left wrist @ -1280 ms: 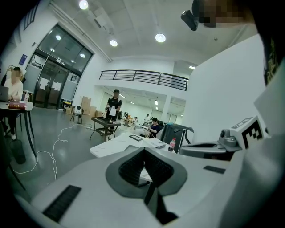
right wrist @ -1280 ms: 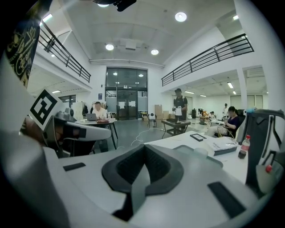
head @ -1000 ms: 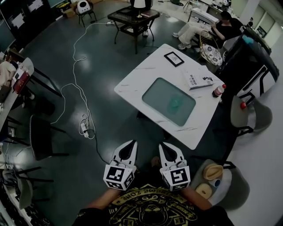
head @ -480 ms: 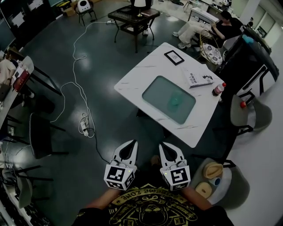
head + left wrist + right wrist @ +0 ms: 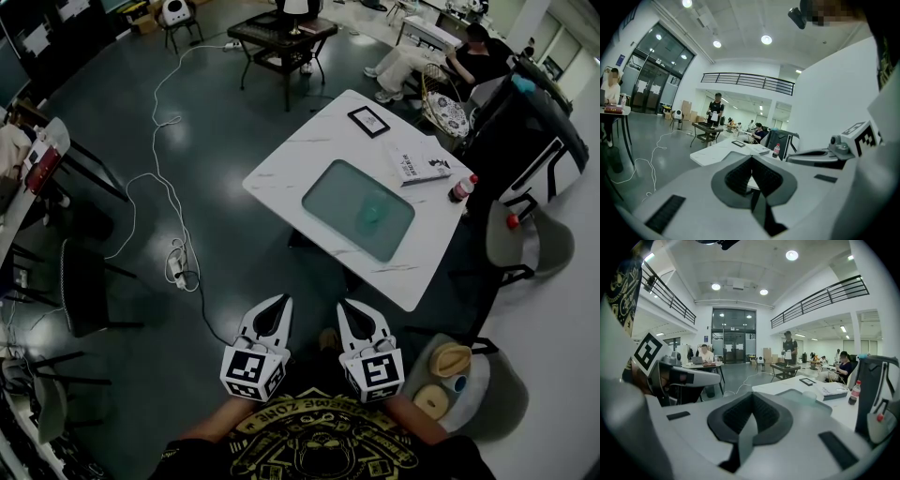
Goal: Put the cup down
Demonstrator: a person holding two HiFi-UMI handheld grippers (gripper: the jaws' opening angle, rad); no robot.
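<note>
A pale green translucent cup [image 5: 372, 215] stands on a teal mat [image 5: 333, 200] on the white table [image 5: 281, 174], well ahead of me. In the right gripper view the cup [image 5: 809, 395] shows small above the jaws. Both grippers are held close to my torso, far short of the table. My left gripper [image 5: 277, 305] is shut with nothing in it, its pads meeting [image 5: 751, 160]. My right gripper [image 5: 346, 308] is also shut and empty, its pads together [image 5: 751, 397].
On the table lie a book [image 5: 419, 165], a black framed card [image 5: 368, 123] and a red-capped bottle [image 5: 463, 190]. A chair holding a hat [image 5: 451, 362] is by my right elbow. A cable [image 5: 150, 187] snakes across the dark floor. A person sits at the far right [image 5: 473, 58].
</note>
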